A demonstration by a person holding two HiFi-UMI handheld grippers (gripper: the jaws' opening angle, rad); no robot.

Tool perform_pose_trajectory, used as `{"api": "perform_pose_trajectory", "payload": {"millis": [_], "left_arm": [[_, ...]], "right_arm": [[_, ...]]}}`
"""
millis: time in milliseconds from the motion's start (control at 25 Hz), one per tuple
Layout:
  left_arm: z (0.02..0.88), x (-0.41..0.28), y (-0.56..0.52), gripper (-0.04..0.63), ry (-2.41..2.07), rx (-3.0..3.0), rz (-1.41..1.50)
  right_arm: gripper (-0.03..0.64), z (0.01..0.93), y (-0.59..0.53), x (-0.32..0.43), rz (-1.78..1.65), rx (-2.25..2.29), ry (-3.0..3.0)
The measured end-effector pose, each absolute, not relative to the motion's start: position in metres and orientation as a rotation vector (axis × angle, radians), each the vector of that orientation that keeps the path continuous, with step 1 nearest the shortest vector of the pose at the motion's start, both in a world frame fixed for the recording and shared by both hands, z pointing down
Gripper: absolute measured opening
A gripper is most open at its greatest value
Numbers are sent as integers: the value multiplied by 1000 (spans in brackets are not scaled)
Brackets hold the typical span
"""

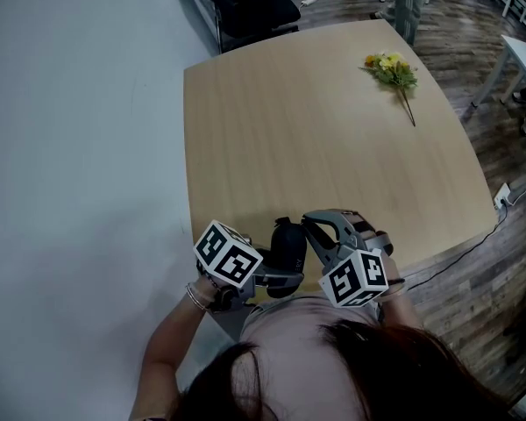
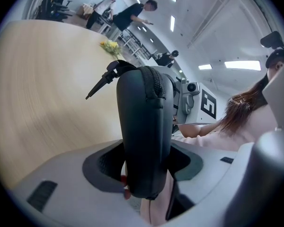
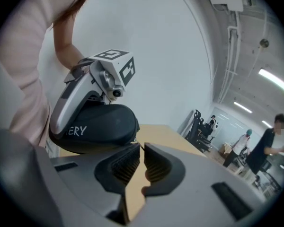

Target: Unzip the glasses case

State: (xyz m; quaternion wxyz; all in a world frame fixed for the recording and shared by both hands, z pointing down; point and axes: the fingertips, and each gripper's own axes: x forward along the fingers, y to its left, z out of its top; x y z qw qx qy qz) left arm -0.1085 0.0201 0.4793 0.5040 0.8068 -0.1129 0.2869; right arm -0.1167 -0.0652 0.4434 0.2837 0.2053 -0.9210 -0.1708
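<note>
Two grippers at 6 o'clock edge of table [image 1: 316, 130]: left gripper [image 2: 144, 171] clamps black glasses case [image 2: 144, 122], jaws wide; right gripper [image 3: 141, 161] pinched shut, empty, just beside case.

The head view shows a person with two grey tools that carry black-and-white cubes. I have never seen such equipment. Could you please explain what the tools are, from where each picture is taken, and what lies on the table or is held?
There is no robot here. A person holds a two-jaw gripper in each hand, and each patterned cube is part of its gripper. The head view comes from a camera on the person's head, looking down. Each gripper view comes from a camera on that gripper, looking along its jaws. A small bunch of flowers lies on the wooden table. The left gripper clamps a black glasses case. The right gripper has its jaws almost together, with nothing between them.
</note>
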Motion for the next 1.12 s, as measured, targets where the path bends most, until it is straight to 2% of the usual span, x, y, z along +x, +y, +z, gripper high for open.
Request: {"api": "perform_pose_trajectory", "payload": {"millis": [1120], "left_arm": [[500,-93,42,247,-93,1832,724]], "right_arm": [[37,460,-58,-108,-592,455,-2340]]}}
